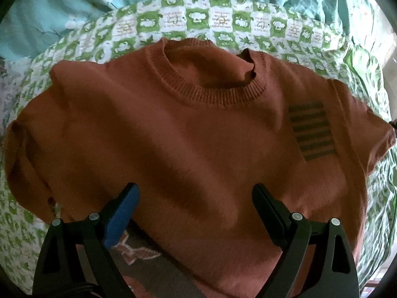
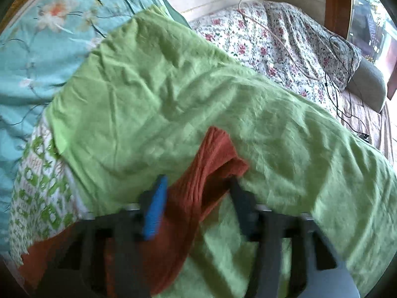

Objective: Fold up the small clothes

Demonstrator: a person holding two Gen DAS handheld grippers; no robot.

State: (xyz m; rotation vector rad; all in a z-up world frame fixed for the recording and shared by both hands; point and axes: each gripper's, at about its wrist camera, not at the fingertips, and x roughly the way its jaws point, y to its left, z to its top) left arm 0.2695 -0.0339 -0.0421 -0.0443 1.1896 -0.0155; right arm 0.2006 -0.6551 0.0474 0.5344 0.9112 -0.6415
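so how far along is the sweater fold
Done: the rust sweater lies spread front-up on the patterned quilt, collar away from the camera, body unfolded.
In hand: a sleeve sits between the right gripper fingers, jaws apart; that view is blurred. The left gripper is open above the hem.
Left: all folds.

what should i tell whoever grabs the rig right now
Left gripper: open, hovering over the lower front of the rust sweater, holding nothing.
Right gripper: open, a sleeve of the sweater lies between its fingers; the view is blurred, so grip is unclear.
The sweater lies front up, mostly spread on the green patterned quilt, collar away from you.
Done: laid out. Left: fold in the sleeves, then fold the body.
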